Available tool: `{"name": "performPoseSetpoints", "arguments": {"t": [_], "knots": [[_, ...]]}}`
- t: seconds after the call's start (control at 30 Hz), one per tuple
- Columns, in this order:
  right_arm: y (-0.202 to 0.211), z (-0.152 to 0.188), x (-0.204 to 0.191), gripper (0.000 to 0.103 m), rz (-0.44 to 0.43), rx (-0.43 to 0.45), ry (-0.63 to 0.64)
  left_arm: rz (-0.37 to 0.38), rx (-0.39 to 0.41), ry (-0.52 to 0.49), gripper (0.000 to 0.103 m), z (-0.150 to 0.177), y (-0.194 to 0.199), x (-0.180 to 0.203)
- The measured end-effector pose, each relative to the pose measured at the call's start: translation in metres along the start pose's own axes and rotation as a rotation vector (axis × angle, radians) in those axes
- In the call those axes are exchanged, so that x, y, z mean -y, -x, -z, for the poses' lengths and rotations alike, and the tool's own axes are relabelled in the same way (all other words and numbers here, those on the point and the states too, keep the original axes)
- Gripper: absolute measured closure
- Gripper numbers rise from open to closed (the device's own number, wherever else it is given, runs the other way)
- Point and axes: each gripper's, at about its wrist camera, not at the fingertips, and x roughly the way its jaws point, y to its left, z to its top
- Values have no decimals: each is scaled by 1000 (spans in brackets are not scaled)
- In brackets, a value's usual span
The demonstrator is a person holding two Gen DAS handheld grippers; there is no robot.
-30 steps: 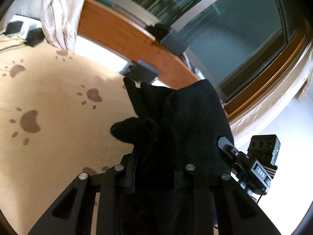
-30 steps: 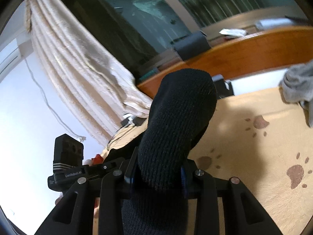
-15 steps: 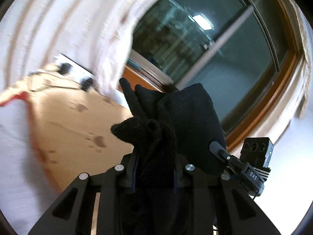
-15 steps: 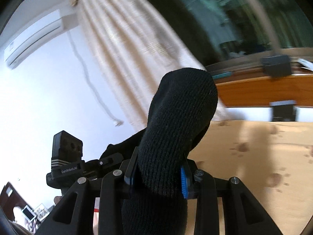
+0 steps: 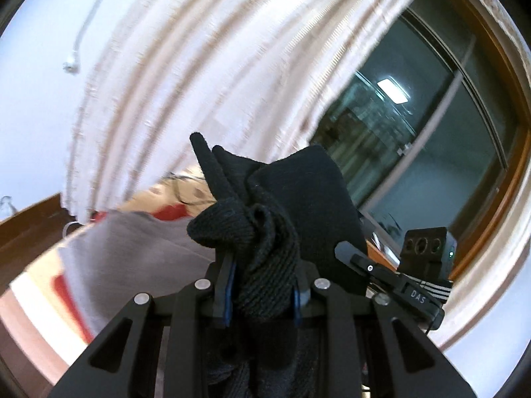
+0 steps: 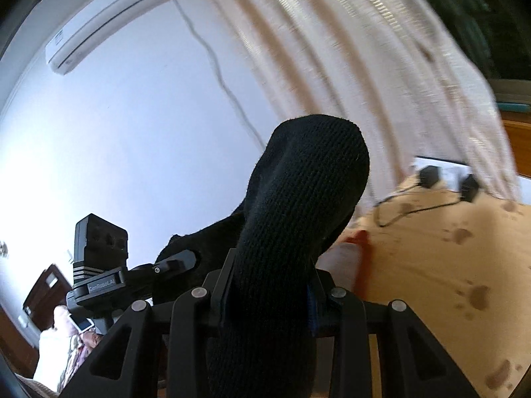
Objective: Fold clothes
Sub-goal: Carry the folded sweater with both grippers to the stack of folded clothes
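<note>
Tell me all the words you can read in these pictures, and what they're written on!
"DAS" is on the right gripper, on its black side, seen by the left wrist camera.
"GenRobot.AI" is on the left gripper, on its black side, seen by the right wrist camera.
The air conditioner bears a small mark, too blurred to read.

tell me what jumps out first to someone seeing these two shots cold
A black knit garment fills the middle of both wrist views, bunched and clamped in the left gripper and standing up as a rounded fold out of the right gripper. Behind it hangs a pale striped curtain, blurred, with a dark window at the right of the left view. A tan paw-print cover lies low in the right view.
</note>
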Motion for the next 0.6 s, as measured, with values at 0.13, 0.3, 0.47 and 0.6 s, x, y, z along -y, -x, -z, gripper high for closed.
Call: {"name": "performPoseSetpoints", "arguments": {"t": [0.13,0.3,0.47,0.6], "knots": [[-38,1,-12,67,-13,-49,20,-42,8,50,75,-2,4,-29],[-80,6,-2,67,17,-114,21,-79,-20,115,75,0,-8,-63],[-106,15,22,67,63,-162,7,-96,-36,150,75,4,-21,-84],[-114,16,35,67,84,-174,8,-111,-41,163,75,9,-27,-93]]}}
